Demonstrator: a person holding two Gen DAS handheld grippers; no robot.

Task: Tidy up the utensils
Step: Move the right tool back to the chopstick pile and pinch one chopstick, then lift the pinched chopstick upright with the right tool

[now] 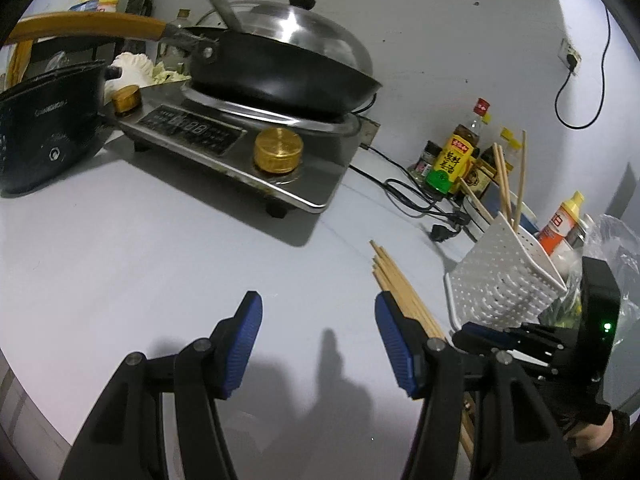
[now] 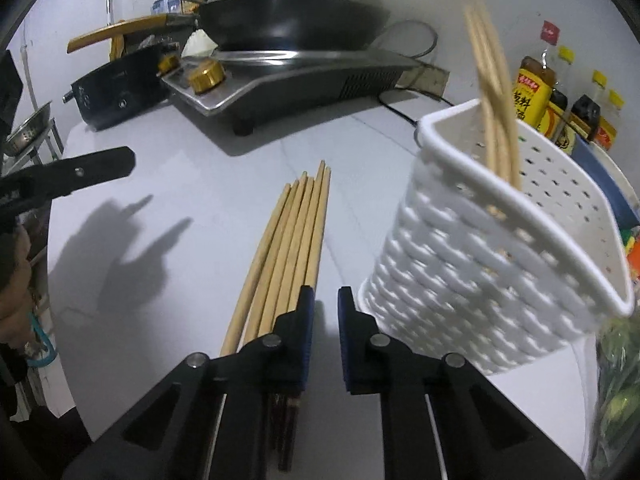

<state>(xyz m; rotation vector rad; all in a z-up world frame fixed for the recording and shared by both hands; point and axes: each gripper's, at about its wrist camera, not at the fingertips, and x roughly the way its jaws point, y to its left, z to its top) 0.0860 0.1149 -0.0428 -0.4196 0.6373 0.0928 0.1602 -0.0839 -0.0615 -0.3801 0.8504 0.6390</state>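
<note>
- Grey countertop [image 2: 168,168] against a pale wall carries an induction cooker [image 1: 240,148] with a lidded wok [image 1: 280,68], plus condiment bottles [image 1: 454,156] at the back.
- Loose chopsticks [image 2: 288,240] lie bundled on the counter; a few more already stand in the white perforated holder [image 2: 500,248] just beside them.
- Right gripper [image 2: 326,304]: jaws nearly together with nothing visible between them, the bundle just outside the left finger.
- Left gripper [image 1: 318,320]: jaws well apart, empty, near the bundle's other side.
- Step in hand, as judged: collecting the remaining chopsticks.
- Next move likely calls for spreading the right jaws, straddling one or more sticks, clamping, then lifting tip-down into the holder.
</note>
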